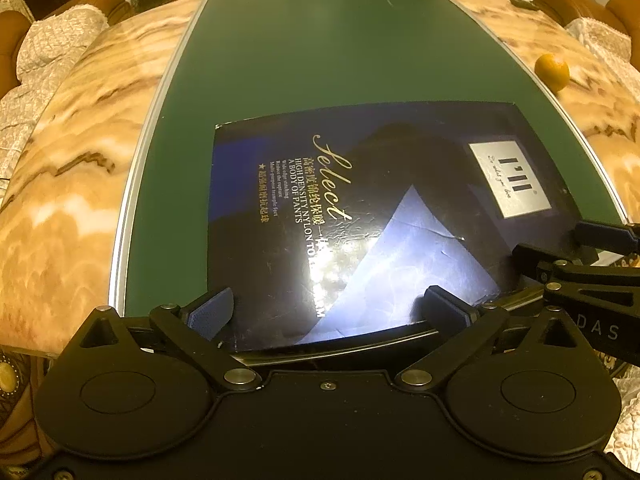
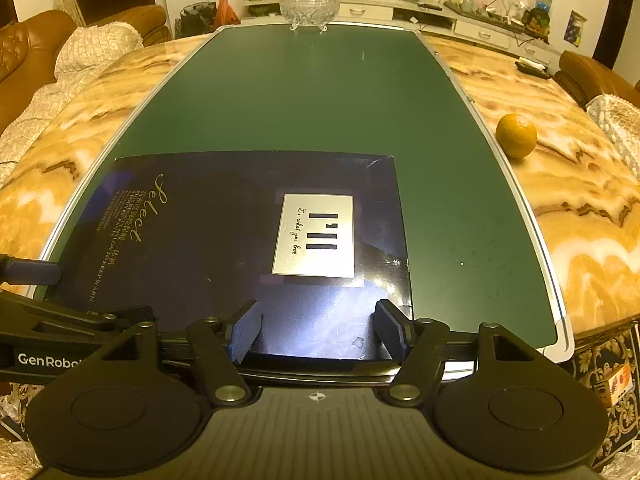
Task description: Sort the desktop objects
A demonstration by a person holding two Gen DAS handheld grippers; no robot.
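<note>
A flat dark blue garment box (image 1: 360,208) (image 2: 208,240), with gold "Select" lettering and a silver label, lies on the green board (image 1: 320,48) (image 2: 304,96). My left gripper (image 1: 328,310) is open. Its blue pads (image 1: 210,314) hang just over the box's near edge, towards its left part. My right gripper (image 2: 318,328) is also open, its pads (image 2: 245,330) above the near edge close to the box's right corner. Nothing is clamped in either one. Each gripper shows at the side of the other's view.
The board rests on a marble-patterned table (image 2: 568,200). An orange (image 1: 552,72) (image 2: 516,135) sits on the marble to the right of the board. A cut-glass bowl (image 2: 309,4) stands at the board's far end. Sofas flank the table.
</note>
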